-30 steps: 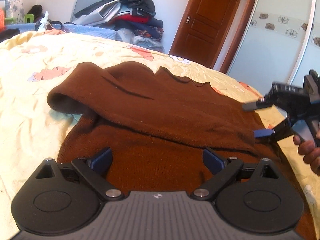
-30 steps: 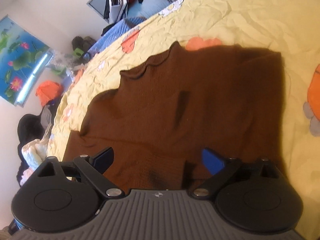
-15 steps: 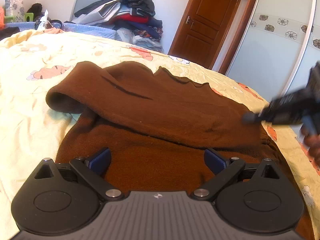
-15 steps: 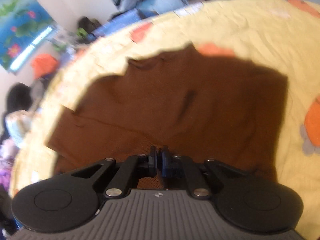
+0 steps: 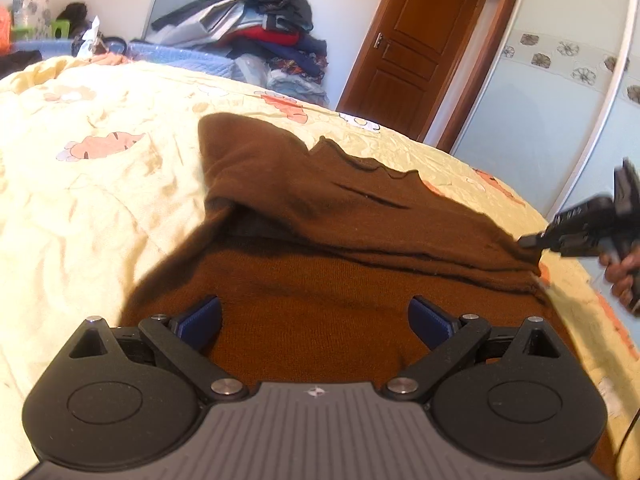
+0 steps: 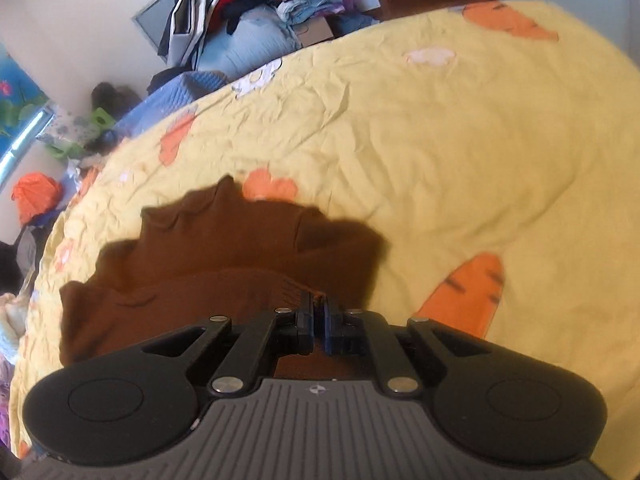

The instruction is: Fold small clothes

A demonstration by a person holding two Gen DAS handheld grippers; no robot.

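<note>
Yellow carrot-print bed (image 6: 440, 152), brown sweater (image 5: 340, 280) spread on it.
Sweater edge is pinched in the closed right claw (image 6: 318, 312); left claw (image 5: 314, 320) is held wide open, empty.

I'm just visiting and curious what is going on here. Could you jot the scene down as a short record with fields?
surface: bed with a yellow carrot-print quilt
garment: brown sweater, spread on the quilt, partly folded over itself
right gripper: shut on an edge of the sweater, cloth bunched at its tips
left gripper: open, over the near part of the sweater, nothing pinched
person: a hand holding the right gripper
background: pile of clothes by the wall, wooden door
</note>
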